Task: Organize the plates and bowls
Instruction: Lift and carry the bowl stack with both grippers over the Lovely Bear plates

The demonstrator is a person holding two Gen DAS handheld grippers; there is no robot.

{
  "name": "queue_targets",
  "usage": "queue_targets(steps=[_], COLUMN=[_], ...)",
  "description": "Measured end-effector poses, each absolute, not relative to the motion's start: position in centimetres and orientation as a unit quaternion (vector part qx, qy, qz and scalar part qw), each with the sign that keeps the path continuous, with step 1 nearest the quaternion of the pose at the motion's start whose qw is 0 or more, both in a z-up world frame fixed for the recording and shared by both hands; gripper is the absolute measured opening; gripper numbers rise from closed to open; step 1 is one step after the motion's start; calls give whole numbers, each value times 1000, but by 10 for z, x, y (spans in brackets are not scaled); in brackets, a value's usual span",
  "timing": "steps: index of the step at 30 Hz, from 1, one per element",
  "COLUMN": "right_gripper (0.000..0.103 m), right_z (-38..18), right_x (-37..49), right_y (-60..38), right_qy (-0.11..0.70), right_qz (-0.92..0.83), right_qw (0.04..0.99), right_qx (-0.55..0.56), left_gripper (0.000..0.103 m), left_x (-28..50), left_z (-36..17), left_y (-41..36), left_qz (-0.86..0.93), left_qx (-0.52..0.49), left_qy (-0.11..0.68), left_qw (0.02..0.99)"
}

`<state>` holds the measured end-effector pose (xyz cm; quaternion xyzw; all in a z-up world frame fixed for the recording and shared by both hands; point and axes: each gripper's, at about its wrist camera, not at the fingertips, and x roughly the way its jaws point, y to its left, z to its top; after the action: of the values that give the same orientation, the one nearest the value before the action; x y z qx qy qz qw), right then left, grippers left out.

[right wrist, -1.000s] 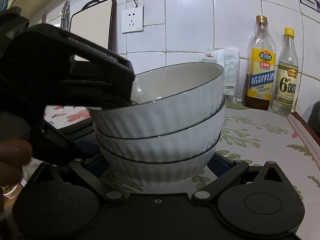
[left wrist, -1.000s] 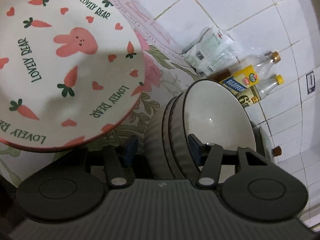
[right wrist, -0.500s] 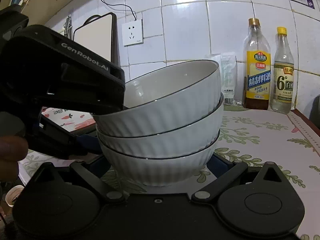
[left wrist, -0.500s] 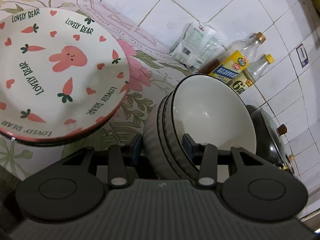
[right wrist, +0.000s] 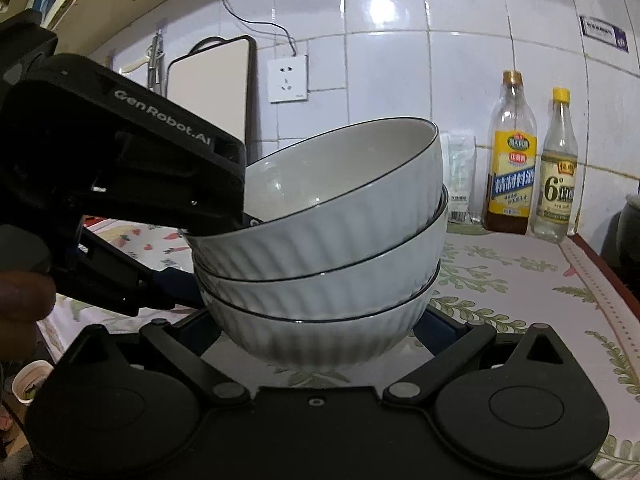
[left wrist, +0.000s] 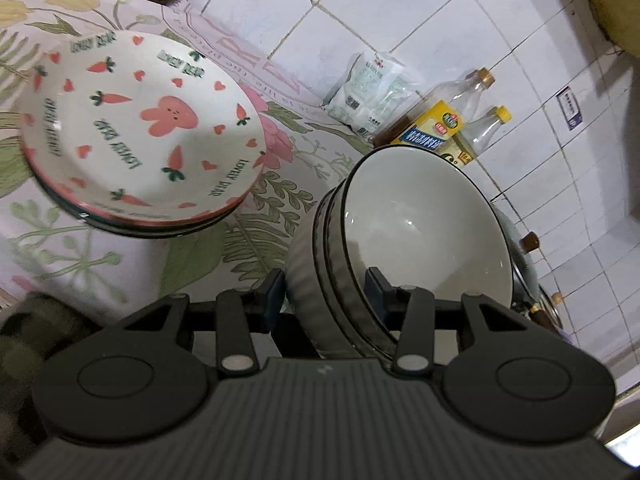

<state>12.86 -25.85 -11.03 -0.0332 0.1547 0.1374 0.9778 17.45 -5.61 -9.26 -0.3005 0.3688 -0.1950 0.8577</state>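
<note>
A stack of three white ribbed bowls (right wrist: 328, 248) with thin dark rims sits at the centre of the right wrist view, tilted so the open mouth of the top one faces toward 10 o'clock. The left gripper (left wrist: 326, 292) pinches the rims of the stack: one blue pad lies inside the top bowl, the other presses the outer ribbed wall, so its jaws stand narrow and closed on the bowls. In the right wrist view that same black tool comes in from 9 o'clock, with part of a hand (right wrist: 22, 300) behind it. The right gripper (right wrist: 320, 332) has its two blue pads at either side of the bottom bowl's base, jaws wide; I cannot tell whether the pads press on it.

In the left wrist view, at 10 o'clock from the bowls, a stack of plates (left wrist: 140, 136) rests on the flowered desk (left wrist: 280, 200); the top plate shows a pink rabbit, carrots and hearts. At 1 o'clock, against the white tiled wall (left wrist: 400, 12), stand two bottles (left wrist: 452, 116) with yellow caps and a white packet (left wrist: 372, 88) beside them. In the right wrist view a wall socket (right wrist: 288, 79) sits at 12 o'clock above the bowls, with a cutting board (right wrist: 212, 88) leaning to its left.
</note>
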Motion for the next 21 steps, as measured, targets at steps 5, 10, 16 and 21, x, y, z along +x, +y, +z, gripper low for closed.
queue_targets(steps=[5, 10, 16, 21], right_gripper=[103, 103, 103, 103], right_z=[-96, -81, -64, -54], right_x=[112, 104, 107, 121], right_y=[-235, -207, -174, -153], right_qy=[153, 149, 144, 146], right_qz=[149, 164, 175, 190], right_qw=[976, 974, 973, 970], right_qx=[-44, -42, -46, -39], left_gripper=[42, 42, 42, 42], left_x=[153, 139, 139, 149], left_z=[-77, -60, -42, -31], left_y=[-27, 1, 37, 59], left_qz=[-185, -173, -164, -153], left_qx=[-312, -311, -318, -315], left_qy=[369, 357, 354, 349], left_qw=[856, 863, 864, 869])
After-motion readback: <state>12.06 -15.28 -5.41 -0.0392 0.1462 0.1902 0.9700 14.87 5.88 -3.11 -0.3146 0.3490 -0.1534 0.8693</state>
